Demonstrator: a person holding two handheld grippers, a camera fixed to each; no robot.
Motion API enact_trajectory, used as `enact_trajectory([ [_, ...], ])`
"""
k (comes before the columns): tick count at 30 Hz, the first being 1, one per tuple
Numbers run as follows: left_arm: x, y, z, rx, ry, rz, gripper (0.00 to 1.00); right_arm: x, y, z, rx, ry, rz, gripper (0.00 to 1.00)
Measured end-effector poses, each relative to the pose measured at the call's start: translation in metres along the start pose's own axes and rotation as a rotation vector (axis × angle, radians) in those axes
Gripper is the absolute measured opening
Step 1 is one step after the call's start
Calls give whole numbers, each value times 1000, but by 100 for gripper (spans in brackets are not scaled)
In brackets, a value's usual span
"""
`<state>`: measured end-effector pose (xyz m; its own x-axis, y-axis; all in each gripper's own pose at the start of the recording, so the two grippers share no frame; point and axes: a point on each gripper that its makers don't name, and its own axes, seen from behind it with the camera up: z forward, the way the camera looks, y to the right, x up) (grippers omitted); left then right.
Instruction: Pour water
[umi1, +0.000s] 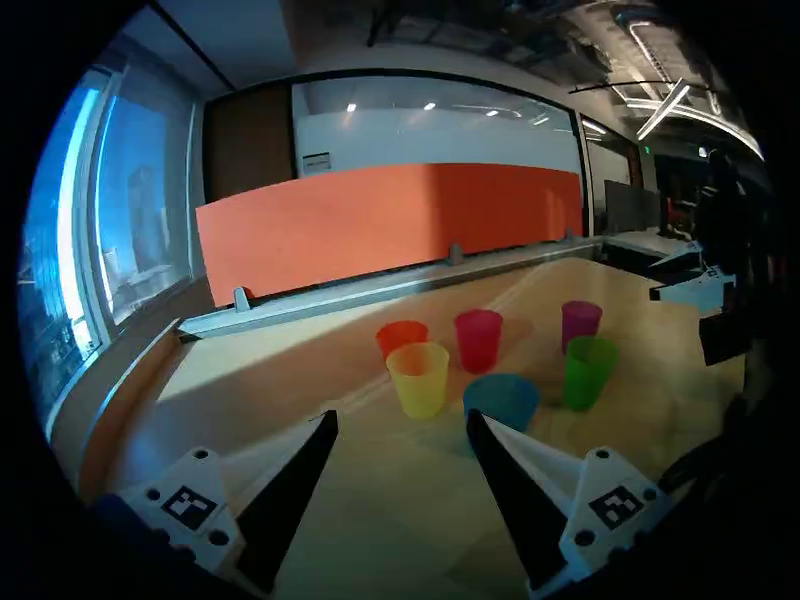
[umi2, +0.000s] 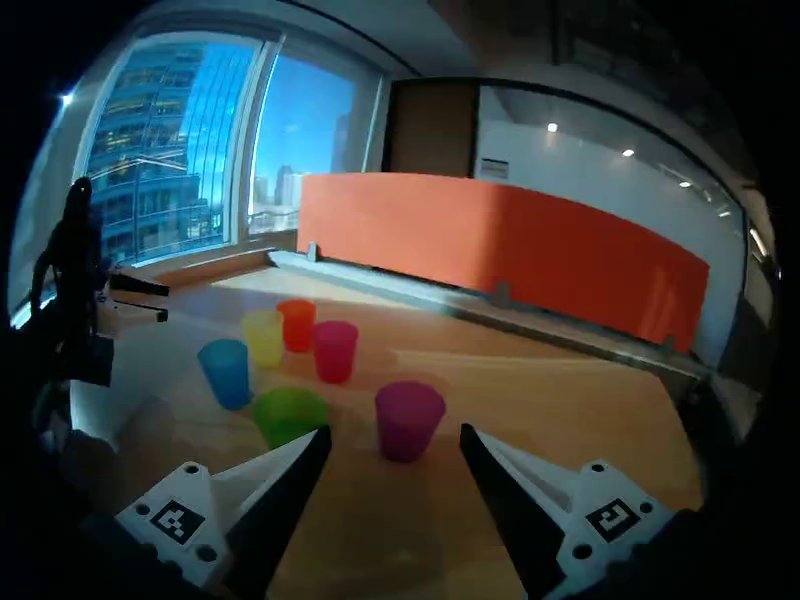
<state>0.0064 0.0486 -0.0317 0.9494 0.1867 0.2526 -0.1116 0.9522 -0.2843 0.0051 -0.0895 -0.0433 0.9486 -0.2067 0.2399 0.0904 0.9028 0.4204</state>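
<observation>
Facing six coloured cups (umi1: 478, 338), left gripper (umi1: 400, 415) and right gripper (umi2: 395, 430) gape empty

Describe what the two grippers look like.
The left gripper and right gripper match: two wedge-shaped fingers tapering to points, black on the inner faces, white on the outer bodies, each body carrying a square black-and-white marker and small dark screw holes.

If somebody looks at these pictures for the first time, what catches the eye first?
Bright cups cluster on the wooden table: orange cup, yellow cup, pink cup, purple cup, green cup and blue cup. Behind them a long orange partition stands along the table's far edge. In the right gripper view, tall windows show skyscrapers at the left.
</observation>
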Motion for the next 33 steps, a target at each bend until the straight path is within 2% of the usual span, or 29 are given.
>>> enact_trajectory([
  [9,10,-21,-6,110,84,-55,96,18,32,-6,-162,130,73,99],
  [15,23,-27,-11,148,156,-101,96,29,54,-14,-267,214,112,99],
  [21,28,-25,-12,161,204,-151,96,34,71,-25,-360,285,182,99],
  [27,38,-25,-16,174,254,-198,96,35,79,-31,-401,336,229,99],
  [33,42,-28,-17,182,269,-214,96,38,83,-33,-420,349,215,99],
])
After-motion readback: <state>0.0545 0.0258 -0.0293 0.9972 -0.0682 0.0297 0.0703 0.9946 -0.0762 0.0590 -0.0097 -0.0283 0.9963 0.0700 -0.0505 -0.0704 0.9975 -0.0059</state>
